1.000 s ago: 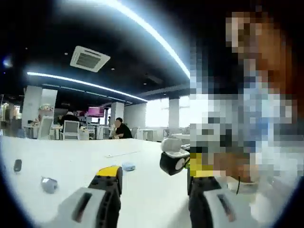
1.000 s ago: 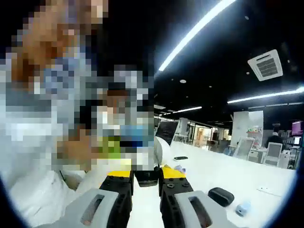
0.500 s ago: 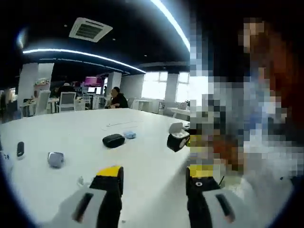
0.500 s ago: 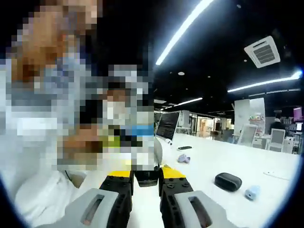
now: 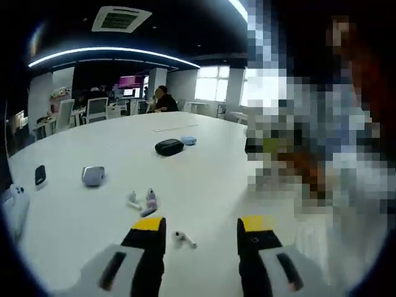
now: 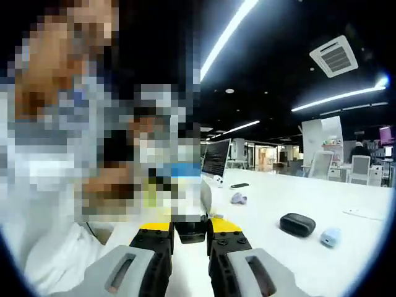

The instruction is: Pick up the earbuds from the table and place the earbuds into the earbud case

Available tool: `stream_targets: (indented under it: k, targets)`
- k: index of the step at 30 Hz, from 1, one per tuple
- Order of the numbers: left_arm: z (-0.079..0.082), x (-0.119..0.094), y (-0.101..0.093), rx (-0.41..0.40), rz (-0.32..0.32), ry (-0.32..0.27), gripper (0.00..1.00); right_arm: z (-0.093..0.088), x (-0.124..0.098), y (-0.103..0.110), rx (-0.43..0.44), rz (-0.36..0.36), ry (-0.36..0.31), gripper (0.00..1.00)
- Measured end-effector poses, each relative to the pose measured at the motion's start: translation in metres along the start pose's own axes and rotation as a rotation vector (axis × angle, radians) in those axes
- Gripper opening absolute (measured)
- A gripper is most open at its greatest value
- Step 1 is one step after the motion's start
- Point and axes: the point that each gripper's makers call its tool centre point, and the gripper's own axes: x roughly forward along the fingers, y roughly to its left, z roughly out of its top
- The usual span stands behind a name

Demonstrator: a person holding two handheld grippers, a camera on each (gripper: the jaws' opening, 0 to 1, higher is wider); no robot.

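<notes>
my left tool (image 5: 193, 226) has tipped down toward the table (image 5: 210, 161) since a second ago; then it looked level across the room with the case in front of it, now it looks down at the surface. jaws wide apart, nothing between them. a white earbud (image 5: 184, 238) lies on the table just ahead, between the jaw tips and nearer the left one. two more small pieces (image 5: 142, 202) sit a bit further out; can't tell if they're earbuds. beyond them: a black oval case (image 5: 169, 146), a light blue item (image 5: 189, 140), a grey pouch-like thing (image 5: 93, 175).

my right tool (image 6: 189, 228) hasn't shifted much: jaws drawn in close on the dark earbud case (image 6: 191, 230), lid edge (image 6: 205, 196) standing up behind it, so it looks open.

read: case is held ready, left is lining up for the pick. next needs a short drop and centring on that earbud. small, round, may skid when the jaws close.
</notes>
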Motion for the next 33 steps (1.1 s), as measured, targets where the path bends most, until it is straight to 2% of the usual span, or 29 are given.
stream_targets:
  k: [4,8,14,17,20,25,33]
  targets:
    - [-0.009,0.006,0.007,-0.008,-0.013,0.04,0.41,-0.003,0.001,0.0,-0.006,0.0,0.015,0.19]
    - [-0.017,0.012,0.015,-0.008,-0.024,0.079,0.31,-0.005,0.002,0.002,-0.006,0.005,0.021,0.19]
    - [-0.02,0.019,0.022,-0.018,-0.05,0.101,0.27,-0.007,0.002,0.003,-0.004,0.002,0.027,0.19]
    - [-0.025,0.021,0.022,0.002,-0.052,0.123,0.23,-0.007,0.002,0.002,-0.003,0.0,0.029,0.19]
    - [-0.026,0.022,0.023,0.009,-0.057,0.124,0.21,-0.008,0.001,0.002,-0.004,-0.001,0.032,0.19]
    - [-0.028,0.025,0.021,0.031,-0.071,0.123,0.13,-0.009,0.001,0.002,0.0,0.002,0.038,0.19]
    - [-0.024,0.023,0.024,0.033,-0.054,0.094,0.1,-0.012,0.003,0.003,0.01,0.002,0.045,0.19]
